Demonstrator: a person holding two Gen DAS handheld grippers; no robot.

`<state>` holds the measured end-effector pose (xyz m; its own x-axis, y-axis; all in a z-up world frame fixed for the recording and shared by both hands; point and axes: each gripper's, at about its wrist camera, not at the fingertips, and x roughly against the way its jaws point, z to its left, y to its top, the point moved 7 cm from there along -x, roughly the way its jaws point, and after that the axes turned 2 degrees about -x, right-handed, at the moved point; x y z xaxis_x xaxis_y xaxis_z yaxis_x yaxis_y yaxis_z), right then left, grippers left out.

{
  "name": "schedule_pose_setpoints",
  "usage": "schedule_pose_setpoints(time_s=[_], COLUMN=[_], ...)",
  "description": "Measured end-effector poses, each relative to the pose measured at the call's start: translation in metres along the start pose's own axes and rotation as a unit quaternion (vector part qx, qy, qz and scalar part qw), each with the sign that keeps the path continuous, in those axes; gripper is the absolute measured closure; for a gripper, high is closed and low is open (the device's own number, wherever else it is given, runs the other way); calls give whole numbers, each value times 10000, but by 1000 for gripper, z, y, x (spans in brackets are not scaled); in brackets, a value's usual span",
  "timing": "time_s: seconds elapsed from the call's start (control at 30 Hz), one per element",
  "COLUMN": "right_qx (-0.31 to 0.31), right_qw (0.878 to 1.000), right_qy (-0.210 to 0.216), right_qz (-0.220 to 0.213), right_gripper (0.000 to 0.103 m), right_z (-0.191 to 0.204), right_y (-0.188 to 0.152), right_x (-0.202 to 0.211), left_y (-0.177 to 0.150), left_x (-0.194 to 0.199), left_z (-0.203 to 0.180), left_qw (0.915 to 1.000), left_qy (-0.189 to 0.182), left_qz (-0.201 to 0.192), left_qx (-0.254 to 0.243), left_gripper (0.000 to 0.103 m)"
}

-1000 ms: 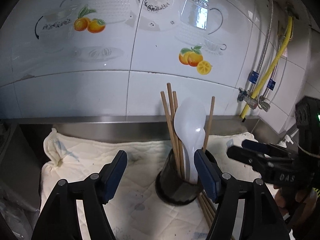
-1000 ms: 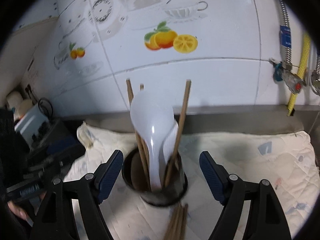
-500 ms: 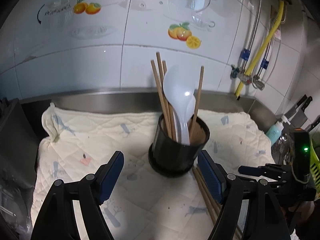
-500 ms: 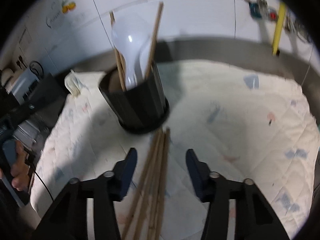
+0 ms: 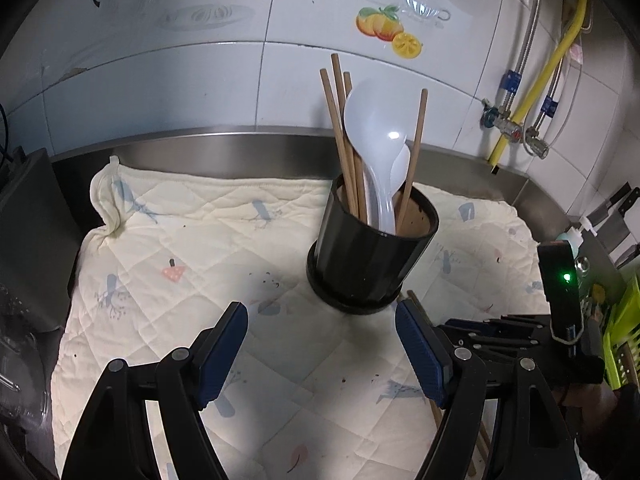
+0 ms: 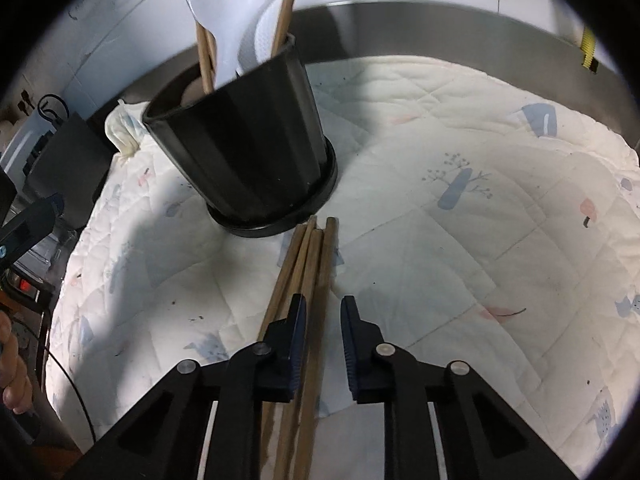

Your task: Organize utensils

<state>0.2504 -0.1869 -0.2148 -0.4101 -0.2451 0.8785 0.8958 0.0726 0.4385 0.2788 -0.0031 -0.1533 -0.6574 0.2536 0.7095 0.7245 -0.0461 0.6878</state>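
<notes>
Four loose wooden chopsticks (image 6: 310,280) lie bundled on the quilted cloth (image 6: 460,240), tips touching the base of the black utensil holder (image 6: 248,148), which already holds more chopsticks and two white plastic spoons (image 5: 376,132).

Right gripper (image 6: 323,336) is closing over the bundle; the right-most stick sits between the jaws, pads not yet pressing on it.

Left gripper (image 5: 320,344) is wide open and empty, hovering just in front of the holder.

Handling, my read: sticks are light, stiff, smooth and round, so likely to roll or fan out. Pinch mid-length, one or two at a time, square across the shafts.
</notes>
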Motion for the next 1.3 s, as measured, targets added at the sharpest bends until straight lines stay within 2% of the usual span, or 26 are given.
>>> schedule_pose_setpoints(time_s=[0.37, 0.6, 0.73, 1.1, 1.3], right_qx=[230, 335, 320, 388, 357], right_qw=[9997, 9992, 9993, 9988, 9989], right_qy=[-70, -200, -135, -248, -242], right_qz=[62, 127, 167, 191, 173], right_gripper=[89, 89, 89, 92, 93], right_z=[2, -2, 0, 7, 8], right_y=[9, 15, 13, 20, 14], right_x=[-10, -13, -16, -27, -23], left_y=[-8, -17, -23, -32, -37], left_x=[-7, -15, -20, -19, -33], left_z=[-3, -15, -20, -23, -38], left_qw=[9999, 9995, 9991, 9984, 9967], left_qy=[77, -17, -67, -162, -288], left_qz=[139, 313, 430, 526, 753], left_qx=[60, -2, 17, 116, -32], left_gripper=[21, 22, 22, 22, 25])
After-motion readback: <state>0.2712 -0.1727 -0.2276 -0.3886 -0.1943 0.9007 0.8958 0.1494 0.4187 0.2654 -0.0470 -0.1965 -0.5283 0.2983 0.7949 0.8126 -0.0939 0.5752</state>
